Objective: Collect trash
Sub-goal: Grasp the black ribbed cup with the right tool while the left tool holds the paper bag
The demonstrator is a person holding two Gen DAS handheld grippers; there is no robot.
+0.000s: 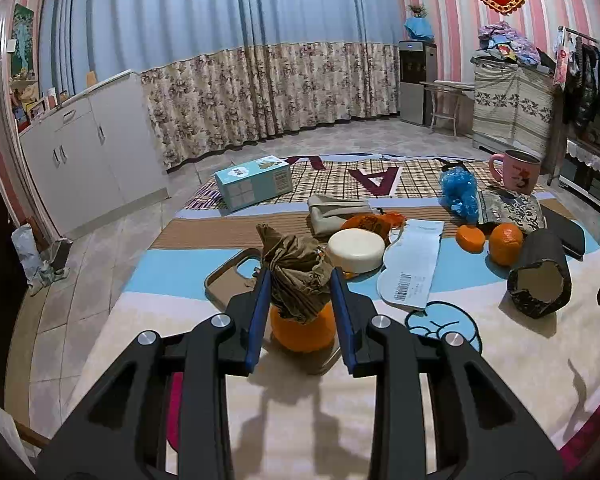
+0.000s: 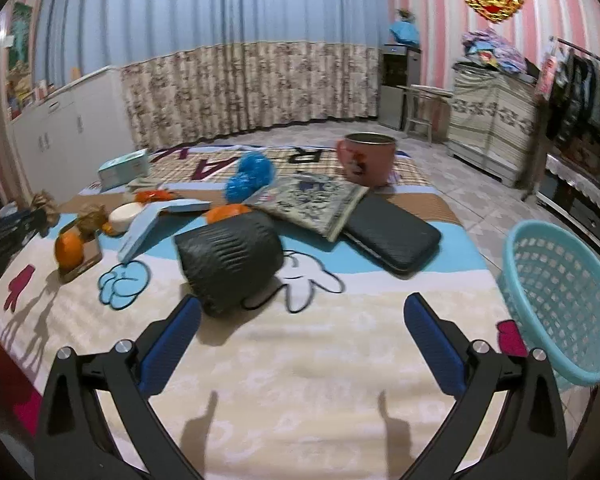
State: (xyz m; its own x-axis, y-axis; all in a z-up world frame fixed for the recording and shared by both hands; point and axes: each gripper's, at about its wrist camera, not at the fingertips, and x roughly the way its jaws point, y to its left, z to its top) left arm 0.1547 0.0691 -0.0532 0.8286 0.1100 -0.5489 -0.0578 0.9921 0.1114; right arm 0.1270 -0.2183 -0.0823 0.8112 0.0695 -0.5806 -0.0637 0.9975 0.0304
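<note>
In the left wrist view my left gripper [image 1: 300, 280] is shut on a crumpled brown paper wad [image 1: 296, 268], held just above an orange [image 1: 304, 332] that rests on a tan phone case [image 1: 228, 276]. The right wrist view shows my right gripper [image 2: 302, 304] open and empty over the bedspread, just in front of a black crumpled tube [image 2: 228, 264]. A teal plastic basket [image 2: 560, 300] stands at the bed's right edge, close to the right finger. The left gripper with the brown paper [image 2: 42, 202] also shows at the far left there.
On the cartoon bedspread [image 1: 300, 400] lie a white round lid [image 1: 356, 250], a white label slip [image 1: 414, 264], two oranges [image 1: 506, 244], a blue plastic wad [image 1: 458, 192], a pink mug [image 1: 516, 170], a tissue box [image 1: 254, 182], a black wallet [image 2: 392, 236] and a patterned pouch [image 2: 316, 200].
</note>
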